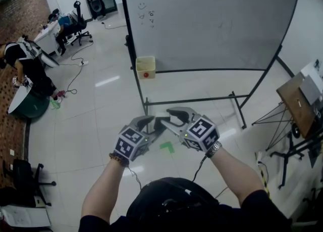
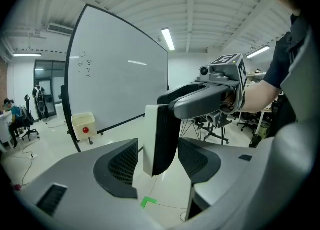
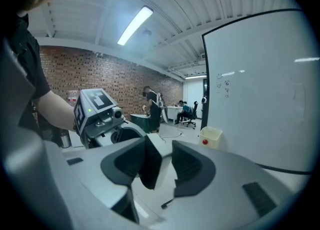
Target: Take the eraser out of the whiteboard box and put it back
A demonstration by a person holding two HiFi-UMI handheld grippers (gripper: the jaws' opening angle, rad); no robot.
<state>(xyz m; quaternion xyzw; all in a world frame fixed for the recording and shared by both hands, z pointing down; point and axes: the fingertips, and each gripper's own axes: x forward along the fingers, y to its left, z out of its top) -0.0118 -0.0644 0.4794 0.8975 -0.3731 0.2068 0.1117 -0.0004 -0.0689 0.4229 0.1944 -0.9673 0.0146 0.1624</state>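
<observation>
Head view looks down on a whiteboard [image 1: 212, 18] on a black wheeled stand, well apart from the person's two outstretched forearms. Both arms meet in front of the body, above a pale glossy surface [image 1: 101, 109].

The left claw [image 1: 153, 125] and right claw [image 1: 169, 116] point toward each other with their tips interlocked. In the left gripper view the left claw [image 2: 160, 161] is spread, and one finger [image 2: 161, 139] of the right claw stands between its pads. The right gripper view shows the same the other way round. There the right claw [image 3: 160, 166] is spread with a finger [image 3: 150, 166] of the left one in its gap. Neither pinches anything else.

The whiteboard box [image 1: 145, 67], pale yellow, hangs at the board's lower left corner, far from both claws. A round red spot [image 1: 146, 75] shows on its front. The eraser cannot be made out.

A small green angle mark [image 1: 166, 147] lies on the surface under the claws.
</observation>
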